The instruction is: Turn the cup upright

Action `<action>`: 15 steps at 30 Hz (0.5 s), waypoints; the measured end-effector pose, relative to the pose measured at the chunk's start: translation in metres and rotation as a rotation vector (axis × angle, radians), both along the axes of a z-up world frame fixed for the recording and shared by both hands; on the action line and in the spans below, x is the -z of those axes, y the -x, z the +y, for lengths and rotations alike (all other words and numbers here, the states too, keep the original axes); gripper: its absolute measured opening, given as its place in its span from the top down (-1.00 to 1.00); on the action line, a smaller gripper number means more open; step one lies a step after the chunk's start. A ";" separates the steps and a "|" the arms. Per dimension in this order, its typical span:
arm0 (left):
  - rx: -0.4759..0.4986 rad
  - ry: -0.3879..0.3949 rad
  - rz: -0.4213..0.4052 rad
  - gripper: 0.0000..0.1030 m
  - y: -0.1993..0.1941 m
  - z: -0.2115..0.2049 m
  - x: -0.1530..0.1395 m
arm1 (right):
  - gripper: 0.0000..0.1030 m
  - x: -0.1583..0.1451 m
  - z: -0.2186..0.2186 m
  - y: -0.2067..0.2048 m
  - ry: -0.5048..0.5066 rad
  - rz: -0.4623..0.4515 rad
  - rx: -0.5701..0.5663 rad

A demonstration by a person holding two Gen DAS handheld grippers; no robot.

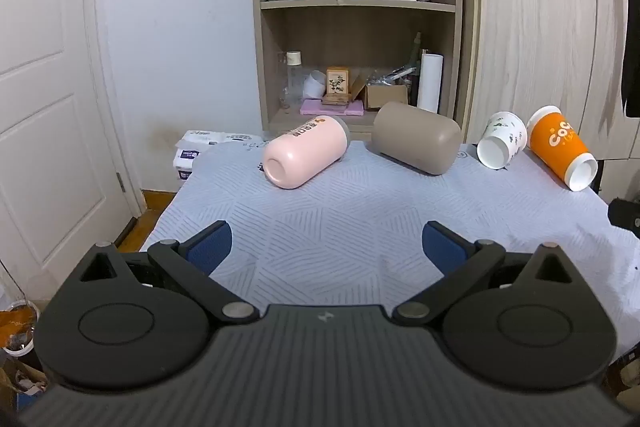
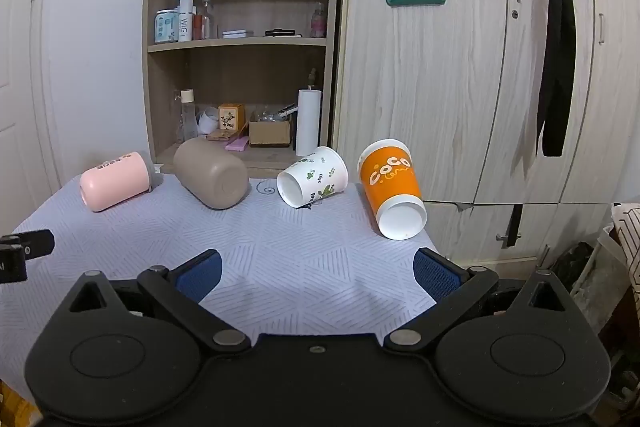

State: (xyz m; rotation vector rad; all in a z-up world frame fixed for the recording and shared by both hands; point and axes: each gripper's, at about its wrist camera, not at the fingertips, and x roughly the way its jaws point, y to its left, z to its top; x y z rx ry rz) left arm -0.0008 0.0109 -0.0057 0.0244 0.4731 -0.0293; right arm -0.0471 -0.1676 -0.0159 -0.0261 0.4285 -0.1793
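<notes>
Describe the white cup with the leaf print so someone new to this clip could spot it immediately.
Start at the table with the pale patterned cloth in front of the wooden shelf unit; four cups lie on their sides along its far edge. The white leaf-print cup is third from the left, between the taupe cup and the orange cup. It alone is white with green sprigs.

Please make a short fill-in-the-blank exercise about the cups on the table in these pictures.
1. Number of cups lying on the table: ____.
2. The cup at the left end, next to the brown cup, is ____ in colour.
3. The orange cup shows the word ____.
4. The right gripper holds its fingers ____.

Missing words: four; pink; coco; open
</notes>
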 end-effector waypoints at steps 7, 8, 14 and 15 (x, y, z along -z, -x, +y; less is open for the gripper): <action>0.006 -0.004 -0.011 -1.00 0.002 0.001 0.000 | -1.00 -0.001 -0.001 0.000 0.000 0.006 -0.004; 0.006 -0.005 -0.013 -1.00 0.003 -0.001 0.000 | -1.00 -0.001 0.000 -0.001 0.002 0.003 -0.004; -0.005 -0.001 -0.020 -1.00 0.004 0.001 0.001 | -1.00 -0.003 -0.002 0.001 0.003 0.017 -0.009; -0.006 -0.002 -0.019 -1.00 0.005 0.000 0.001 | -1.00 0.002 0.004 -0.001 0.007 0.003 -0.008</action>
